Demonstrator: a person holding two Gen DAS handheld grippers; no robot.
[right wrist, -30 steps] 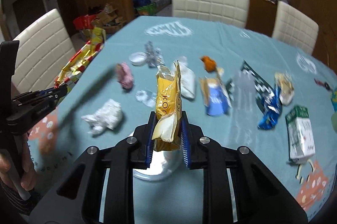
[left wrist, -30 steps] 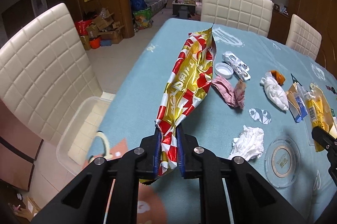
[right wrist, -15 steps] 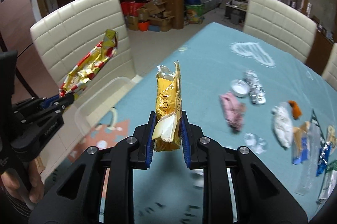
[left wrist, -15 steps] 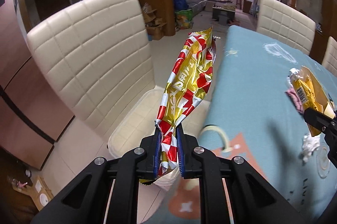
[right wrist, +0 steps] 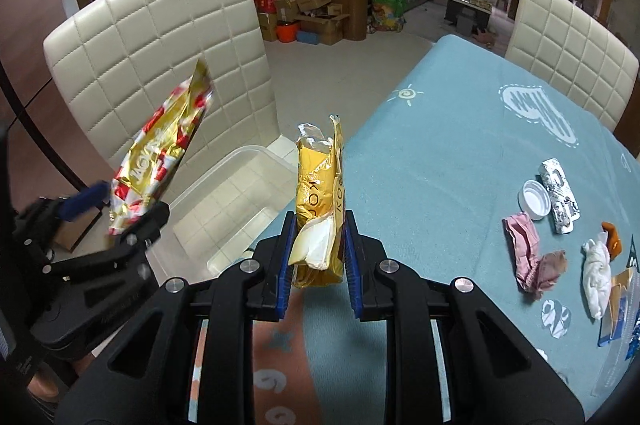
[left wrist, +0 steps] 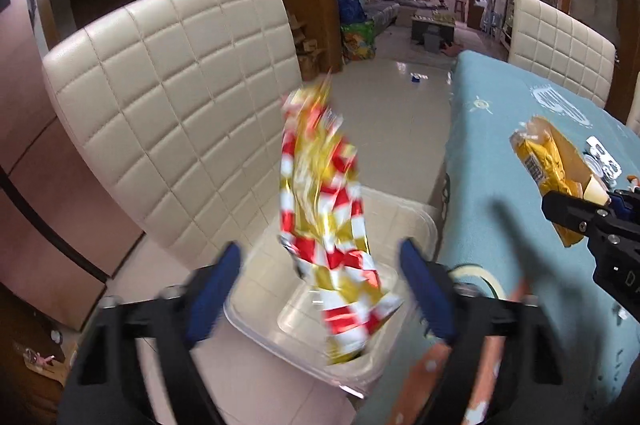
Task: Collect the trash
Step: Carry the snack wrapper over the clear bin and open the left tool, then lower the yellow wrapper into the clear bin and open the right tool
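My left gripper [left wrist: 320, 257] hangs over a clear plastic bin [left wrist: 416, 213] that sits on a chair seat. Its jaws are opening wide. A red, white and gold snack wrapper [left wrist: 324, 217] is blurred between them, free of the pads, with its lower end down in the bin. My right gripper [right wrist: 319, 221] is shut on a yellow snack bag [right wrist: 320, 185], held upright over the table's left edge beside the bin [right wrist: 240, 193]. The right wrist view also shows the left gripper [right wrist: 120, 209] and the red-gold wrapper [right wrist: 160, 161].
A cream quilted chair [left wrist: 180, 85] backs the bin. On the teal tablecloth [right wrist: 440, 145] to the right lie a white cap [right wrist: 534, 199], a foil pack [right wrist: 558, 197], a pink crumpled wrapper [right wrist: 528, 249], a white tissue [right wrist: 596, 277] and more wrappers. A second chair [right wrist: 572, 41] stands behind.
The left jaws have sprung apart and let go of the red-gold wrapper, which is dropping towards the bin. Both grippers swung left from over the table to the chair and bin.
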